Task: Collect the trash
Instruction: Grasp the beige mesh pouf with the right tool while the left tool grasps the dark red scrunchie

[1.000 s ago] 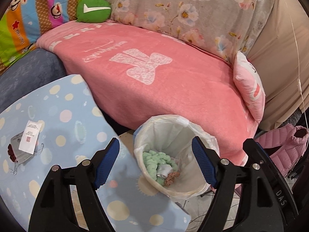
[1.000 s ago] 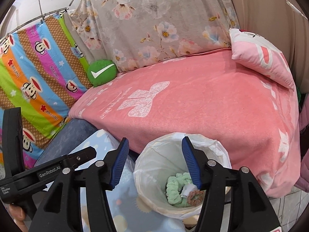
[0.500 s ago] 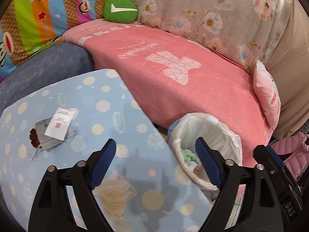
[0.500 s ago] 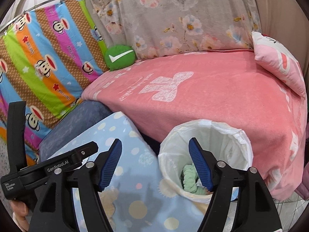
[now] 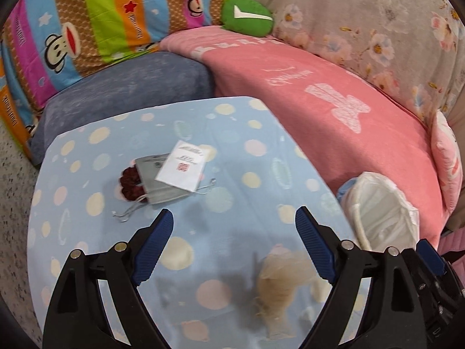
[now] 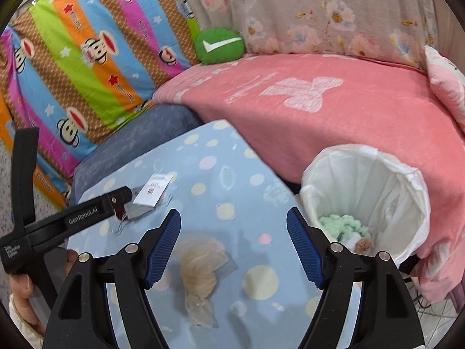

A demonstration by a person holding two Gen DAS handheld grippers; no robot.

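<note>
The left gripper (image 5: 234,234) stands wide open with nothing between its ribbed blue pads (image 5: 152,245); it hangs above the table and touches nothing. The right gripper (image 6: 233,234) is open too, its jaws opening a little further, empty, with only the table far below the gap.

Under the right gripper's fingers lies a beige mesh pouch (image 6: 199,276), soft and crumpled, gathered at one end into a thin tail. The same pouch (image 5: 279,276) shows blurred low in the left view. It rests on a table (image 5: 232,180) covered with a pale blue cloth with pastel dots.

Farther out on the cloth sits a small pile: a white paper tag (image 5: 183,165) with a red square mark and print too small to read, lying on a flat grey pouch (image 5: 157,183) with drawstrings, beside a dark red scrunchie (image 5: 129,184).

At the table's right edge stands a bin (image 6: 407,174) lined with a white plastic bag; inside lie a knobbly mint-green scrunchie (image 6: 338,224) and a small brownish scrap.

The left gripper's black body reads "GenRobot.AI", held by a hand (image 6: 20,290). Behind is a pink blanket (image 6: 334,116), fleecy, with a white bow print, and a round green cushion (image 6: 219,46) with a white tick.
</note>
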